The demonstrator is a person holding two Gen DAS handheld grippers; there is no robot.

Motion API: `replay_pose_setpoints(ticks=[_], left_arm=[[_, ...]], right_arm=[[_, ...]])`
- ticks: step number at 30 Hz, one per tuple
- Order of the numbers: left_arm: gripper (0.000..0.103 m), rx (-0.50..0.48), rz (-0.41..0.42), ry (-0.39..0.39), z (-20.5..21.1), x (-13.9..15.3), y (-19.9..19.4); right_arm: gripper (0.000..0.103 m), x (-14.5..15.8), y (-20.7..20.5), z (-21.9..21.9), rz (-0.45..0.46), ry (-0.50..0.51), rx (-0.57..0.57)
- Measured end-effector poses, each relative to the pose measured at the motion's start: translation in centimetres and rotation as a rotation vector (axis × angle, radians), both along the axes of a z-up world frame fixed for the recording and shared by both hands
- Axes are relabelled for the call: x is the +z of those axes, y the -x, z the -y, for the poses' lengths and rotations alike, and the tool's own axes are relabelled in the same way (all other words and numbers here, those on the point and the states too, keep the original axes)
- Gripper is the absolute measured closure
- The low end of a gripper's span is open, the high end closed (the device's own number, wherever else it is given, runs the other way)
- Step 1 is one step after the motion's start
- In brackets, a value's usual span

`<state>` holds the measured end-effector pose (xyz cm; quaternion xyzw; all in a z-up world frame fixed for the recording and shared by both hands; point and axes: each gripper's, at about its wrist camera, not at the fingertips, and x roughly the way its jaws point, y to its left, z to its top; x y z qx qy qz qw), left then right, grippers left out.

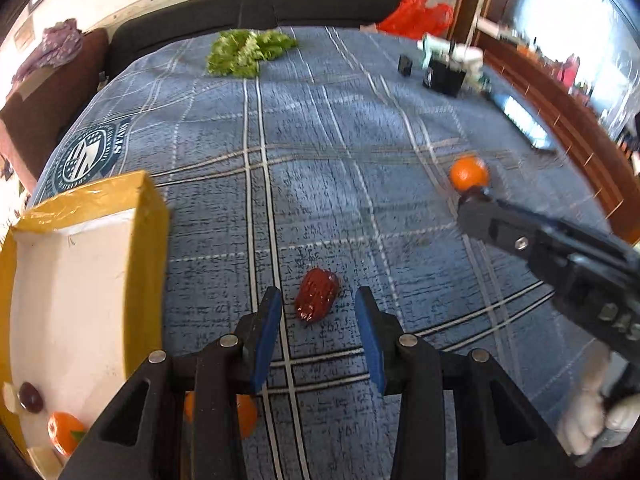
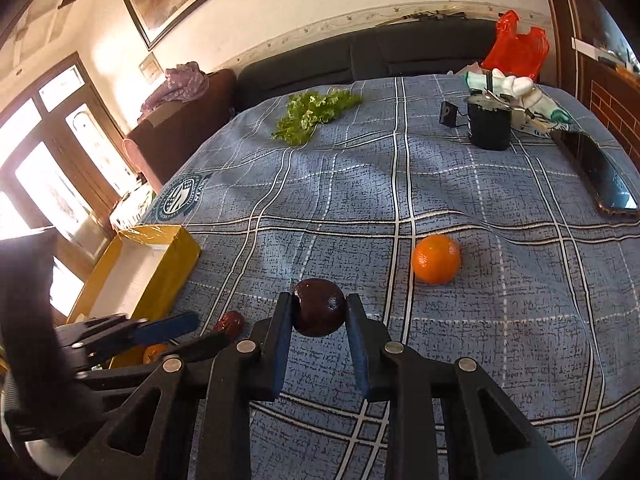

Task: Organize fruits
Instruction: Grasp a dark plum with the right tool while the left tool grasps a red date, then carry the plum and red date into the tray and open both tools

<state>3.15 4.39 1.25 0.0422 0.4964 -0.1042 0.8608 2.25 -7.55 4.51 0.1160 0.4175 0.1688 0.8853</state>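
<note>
right gripper (image 2: 320,312): clamped on dark plum (image 2: 319,307) | left gripper (image 1: 318,308): part-open, empty, red date (image 1: 317,300) between jaws | orange (image 2: 436,259) at 2 o'clock

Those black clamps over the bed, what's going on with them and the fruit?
A person is sorting fruit into a yellow box with two hand-held grippers. The right gripper is shut on a dark round fruit. The left gripper hangs open over a red date lying on the blue bedspread, not touching it. One orange lies loose on the spread; another orange and a dark fruit are already in the box.
</note>
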Motion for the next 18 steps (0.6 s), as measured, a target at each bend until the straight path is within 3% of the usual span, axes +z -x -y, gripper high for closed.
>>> replay_pose_setpoints(ticks=[3,11,18], left_arm=[[0.084,-0.006,0.006,-0.057,0.6,-0.6,0.0],[0.084,0.045,0.065,0.027,-0.9,1.7,1.4],[0.084,0.165,0.170,0.143,-7.7,7.0,6.3]], right_arm=[[0.074,-0.4,-0.1,0.2,-0.011,-0.013,0.001],[0.074,-0.6,0.0,0.8,-0.008,-0.016,-0.014],[0.074,-0.4,0.4,0.8,0.015,-0.019,-0.020]])
